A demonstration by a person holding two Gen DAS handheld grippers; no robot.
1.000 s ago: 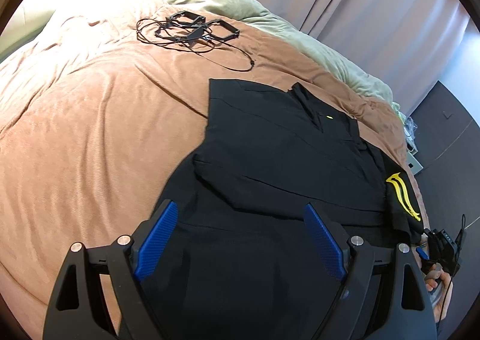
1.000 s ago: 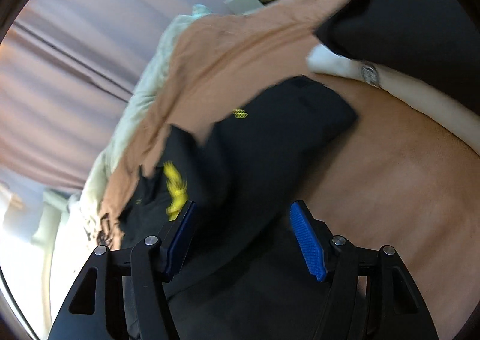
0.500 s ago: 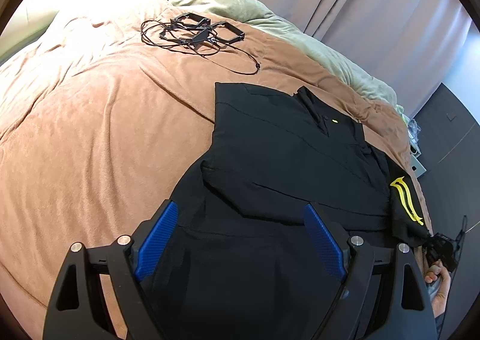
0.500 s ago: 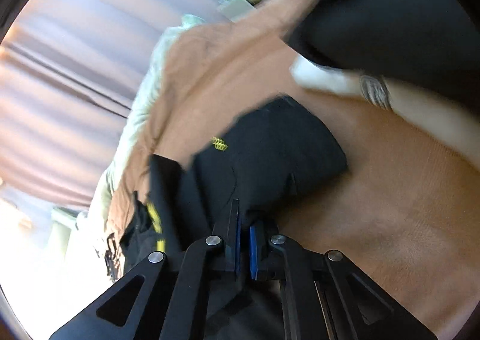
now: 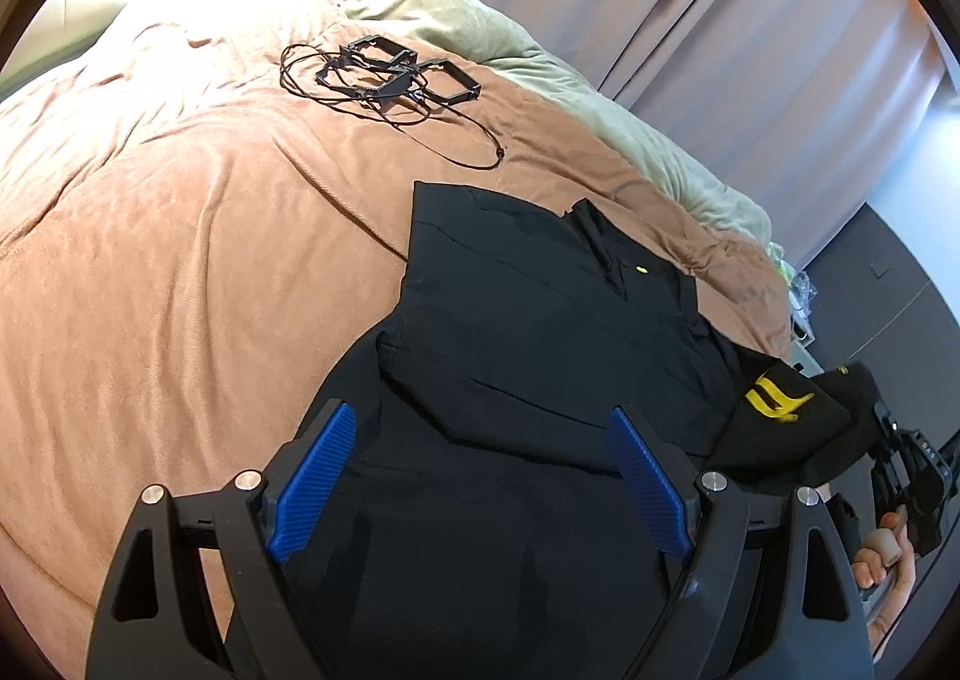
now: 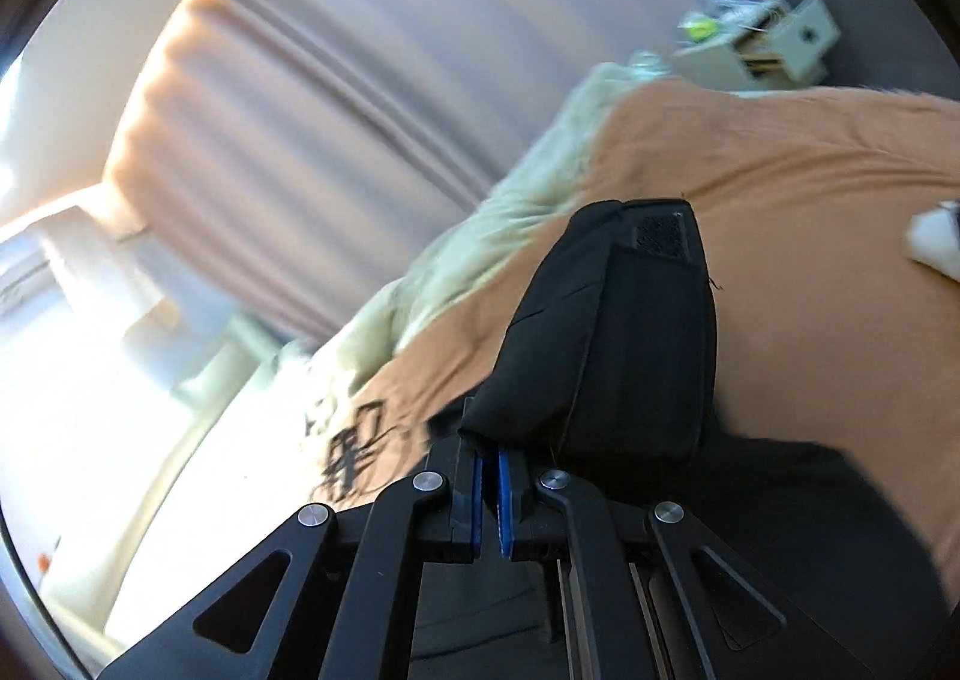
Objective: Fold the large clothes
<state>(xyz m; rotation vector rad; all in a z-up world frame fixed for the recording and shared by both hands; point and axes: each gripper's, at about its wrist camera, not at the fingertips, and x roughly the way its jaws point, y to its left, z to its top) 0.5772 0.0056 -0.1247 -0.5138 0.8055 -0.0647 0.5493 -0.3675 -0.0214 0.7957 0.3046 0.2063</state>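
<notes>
So the black garment [image 5: 540,380] is spread out flat on a bed covered with an orange-brown blanket [image 5: 180,272], partly folded already with one side turned in over the middle. There's a tiny yellow mark near the collar and a bigger yellow logo [image 5: 774,395] on the sleeve [image 5: 798,428] at the right side.

The left gripper [image 5: 480,476] hovers over the lower part of the garment with its blue-padded jaws spread wide, nothing between them.

The right gripper [image 6: 489,491] is the busy one: its jaws are pinched almost together on a bunched bit of that black sleeve [image 6: 618,344], and the fabric is lifted up off the blanket [image 6: 810,236], hanging folded in front of the camera. From the left wrist view you can see the right gripper [image 5: 900,470] at the far right edge with the person's hand [image 5: 882,560] on it, the sleeve raised toward it.

Further up the bed there's a tangle of black cable and frames [image 5: 390,74], well apart from the garment. A pale green blanket [image 5: 540,62] runs along the far edge, with pinkish curtains [image 5: 690,8] behind it. A small beige drawer unit [image 6: 762,44] shows beyond the bed in the right wrist view, pretty blurry.
</notes>
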